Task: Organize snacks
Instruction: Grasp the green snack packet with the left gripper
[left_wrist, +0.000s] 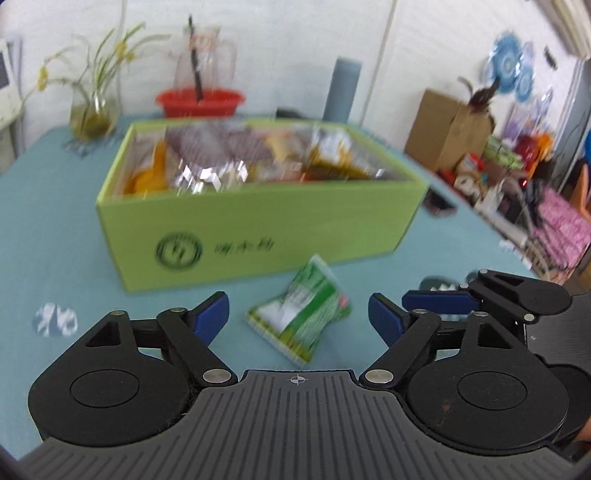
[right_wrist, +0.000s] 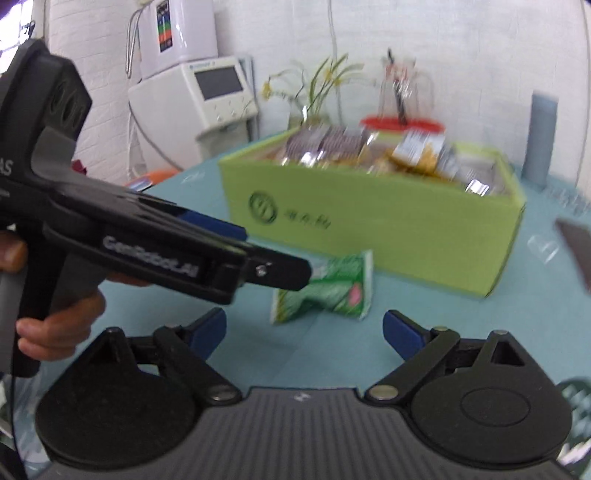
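Note:
A green and white snack packet (left_wrist: 300, 317) lies on the teal tablecloth in front of a lime green box (left_wrist: 258, 221) filled with several snack packets. My left gripper (left_wrist: 299, 314) is open, its blue pads on either side of the packet, just short of it. In the right wrist view the same packet (right_wrist: 332, 291) lies in front of the box (right_wrist: 369, 229). My right gripper (right_wrist: 304, 328) is open and empty, just before the packet. The left gripper (right_wrist: 229, 240) reaches in from the left over the packet's left end.
A glass vase with flowers (left_wrist: 90, 110), a red bowl (left_wrist: 199, 101) with a glass jug and a grey cylinder (left_wrist: 341, 90) stand behind the box. A cardboard box (left_wrist: 447, 129) and clutter lie off the table's right. A dark object (right_wrist: 576, 247) lies at the right.

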